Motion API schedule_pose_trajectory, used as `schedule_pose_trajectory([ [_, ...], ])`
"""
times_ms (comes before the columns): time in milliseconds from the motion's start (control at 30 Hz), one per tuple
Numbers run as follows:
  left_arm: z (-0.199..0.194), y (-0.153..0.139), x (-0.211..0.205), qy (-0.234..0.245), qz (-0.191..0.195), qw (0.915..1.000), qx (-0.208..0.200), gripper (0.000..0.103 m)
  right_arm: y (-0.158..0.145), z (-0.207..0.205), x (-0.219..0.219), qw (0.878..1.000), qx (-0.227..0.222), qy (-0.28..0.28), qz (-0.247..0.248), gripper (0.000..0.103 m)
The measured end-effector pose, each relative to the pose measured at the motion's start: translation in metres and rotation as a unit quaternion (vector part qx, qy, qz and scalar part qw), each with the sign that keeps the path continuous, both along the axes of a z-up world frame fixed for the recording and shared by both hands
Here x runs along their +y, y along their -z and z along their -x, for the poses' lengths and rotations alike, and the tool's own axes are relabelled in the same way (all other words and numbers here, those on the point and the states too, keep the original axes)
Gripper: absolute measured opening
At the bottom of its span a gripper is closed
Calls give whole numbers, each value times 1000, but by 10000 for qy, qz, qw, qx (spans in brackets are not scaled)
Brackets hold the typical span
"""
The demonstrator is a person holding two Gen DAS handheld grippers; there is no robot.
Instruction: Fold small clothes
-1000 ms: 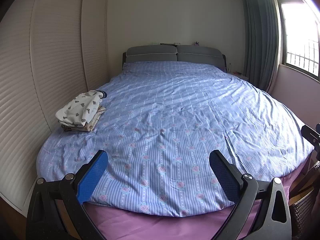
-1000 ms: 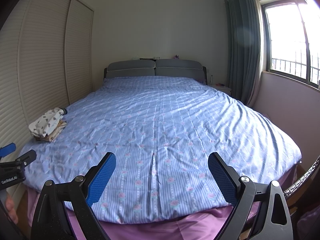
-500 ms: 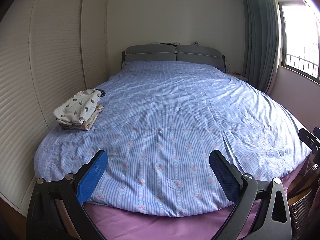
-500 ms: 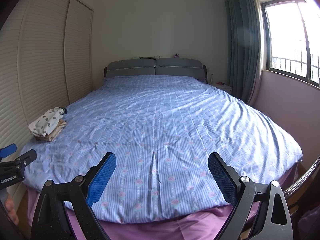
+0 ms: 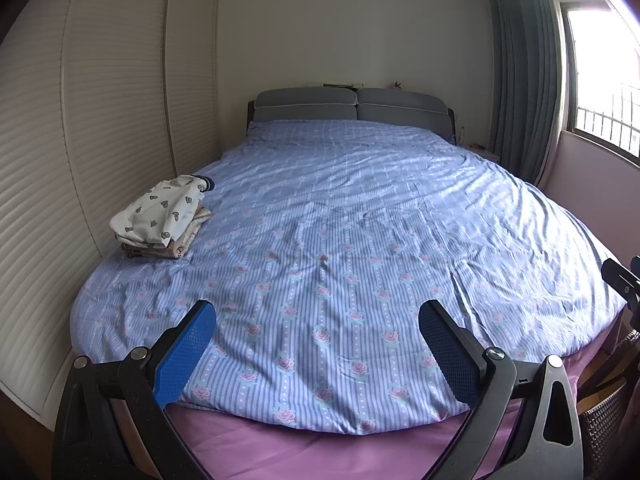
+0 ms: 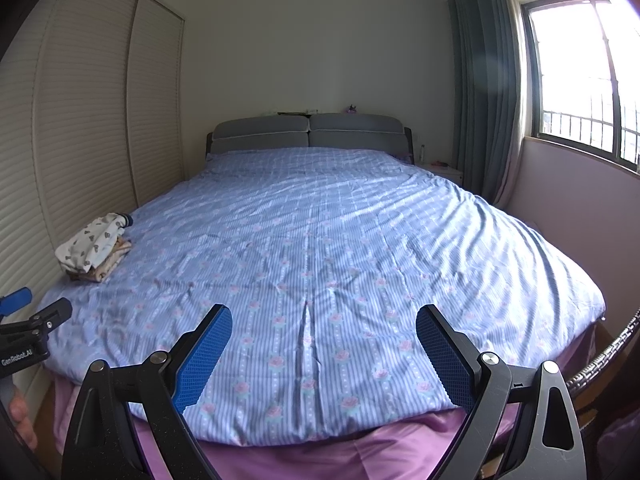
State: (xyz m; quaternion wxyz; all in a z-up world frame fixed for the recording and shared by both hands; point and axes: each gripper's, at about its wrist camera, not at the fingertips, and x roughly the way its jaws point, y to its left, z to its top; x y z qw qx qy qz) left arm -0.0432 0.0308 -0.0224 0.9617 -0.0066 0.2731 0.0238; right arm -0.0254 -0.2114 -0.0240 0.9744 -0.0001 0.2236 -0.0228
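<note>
Left claw (image 5: 316, 344): jaws spread wide, nothing between them, held above the foot edge of the bed (image 5: 360, 240). Right claw (image 6: 322, 344): likewise spread wide and empty, also at the foot edge, to the right of the left one.

Beyond both claws lies the blue striped quilt, bare across its middle. No loose garment shows on it in either view.

The only clothes in sight are a stack (image 5: 162, 216) at the bed's left edge, close to the louvred wardrobe (image 5: 100, 120). From the left claw the stack lies ahead and to the left; from the right claw it lies further left and is well apart. The left claw is the nearer of the two.

The stack's long axis runs roughly from foot to head of the bed, slanting slightly right. The top piece, white with a small print, looks already folded.

Judgement: either folding is largely done, or the next garment sits outside both views. A wicker basket (image 5: 600, 424) at lower right may hold more; its contents are not visible.
</note>
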Motion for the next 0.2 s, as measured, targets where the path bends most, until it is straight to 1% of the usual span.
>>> schedule_pose_trajectory([
  [200, -2, 2, -3, 77, -93, 9999, -10, 103, 1, 0, 0, 10000, 10, 11, -2, 94],
])
